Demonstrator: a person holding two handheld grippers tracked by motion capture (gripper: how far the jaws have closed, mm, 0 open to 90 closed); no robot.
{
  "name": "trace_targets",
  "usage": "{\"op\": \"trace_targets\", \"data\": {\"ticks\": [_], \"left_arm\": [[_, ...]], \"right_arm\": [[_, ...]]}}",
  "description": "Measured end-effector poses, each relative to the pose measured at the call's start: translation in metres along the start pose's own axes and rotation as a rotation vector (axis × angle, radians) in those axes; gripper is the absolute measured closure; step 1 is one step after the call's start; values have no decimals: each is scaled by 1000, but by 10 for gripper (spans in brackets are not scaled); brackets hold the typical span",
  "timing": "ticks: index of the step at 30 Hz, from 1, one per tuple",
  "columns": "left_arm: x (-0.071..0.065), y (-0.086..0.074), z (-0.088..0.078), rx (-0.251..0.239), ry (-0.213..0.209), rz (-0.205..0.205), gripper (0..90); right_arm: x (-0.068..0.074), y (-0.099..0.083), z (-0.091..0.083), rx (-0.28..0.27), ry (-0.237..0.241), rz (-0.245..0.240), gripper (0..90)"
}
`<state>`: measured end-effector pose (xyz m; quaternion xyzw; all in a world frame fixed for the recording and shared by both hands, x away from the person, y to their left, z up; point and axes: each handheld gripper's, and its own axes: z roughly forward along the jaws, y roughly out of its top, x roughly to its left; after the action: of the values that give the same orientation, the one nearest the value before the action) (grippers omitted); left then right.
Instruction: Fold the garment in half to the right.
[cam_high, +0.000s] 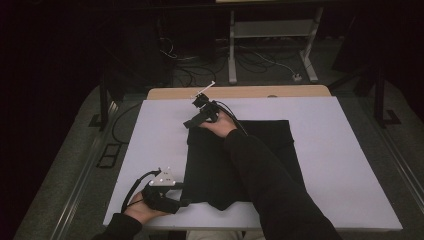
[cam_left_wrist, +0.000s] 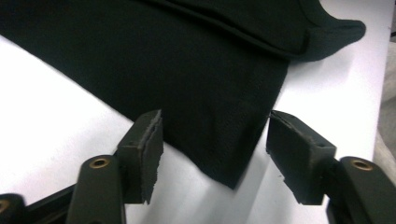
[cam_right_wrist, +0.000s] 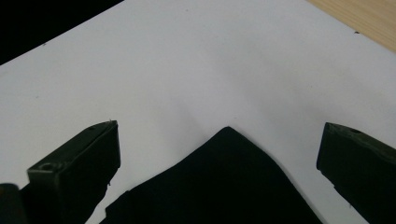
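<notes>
A black cloth (cam_high: 240, 165) lies flat on the white board (cam_high: 350, 165) that covers the table, its near left corner between the jaws of the left gripper (cam_high: 184, 202) and its far left corner between those of the right gripper (cam_high: 189, 123). In the left gripper view the pads (cam_left_wrist: 149, 149) stand apart on either side of the corner (cam_left_wrist: 224, 163) without pressing it, so nothing is grasped there; the right gripper view shows jaws spread wide around the far corner (cam_right_wrist: 229, 140), also released. The likely trouble is a thin catch: if either pair closes on just the tip, the fabric may slip out once lifted. A pad could also pinch only the top layer where the hem is doubled, leaving the cloth to sag or twist unevenly between the two hands
</notes>
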<state>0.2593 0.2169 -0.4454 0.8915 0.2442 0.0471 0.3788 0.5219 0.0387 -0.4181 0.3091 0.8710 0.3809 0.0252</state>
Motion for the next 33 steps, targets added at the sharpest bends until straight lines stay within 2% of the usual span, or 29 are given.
{"op": "trace_targets", "data": {"ticks": [4,6,10,15,18,20,22,28,33], "left_arm": [[2,3,1,7,14,-1,460],[3,4,1,5,9,-10,518],[3,5,2,9,0,-13,574],[4,8,4,10,-22,-26,639],[6,9,5,13,-40,-31,673],[6,10,5,15,-49,-31,693],[6,12,6,12,-51,-30,717],[5,15,7,11,-49,-15,773],[6,17,8,11,-57,-11,806]], "right_arm": [[-2,1,5,4,-12,20,0],[-4,2,7,2,-18,25,22],[-8,1,10,-2,-40,30,48],[-12,-3,16,16,-36,44,79],[-12,-5,21,36,-52,31,137],[-12,-6,23,40,-49,35,140],[-11,-7,25,56,-53,17,158],[-7,-8,28,56,-71,15,310],[-5,-7,27,56,-83,2,506]]}}
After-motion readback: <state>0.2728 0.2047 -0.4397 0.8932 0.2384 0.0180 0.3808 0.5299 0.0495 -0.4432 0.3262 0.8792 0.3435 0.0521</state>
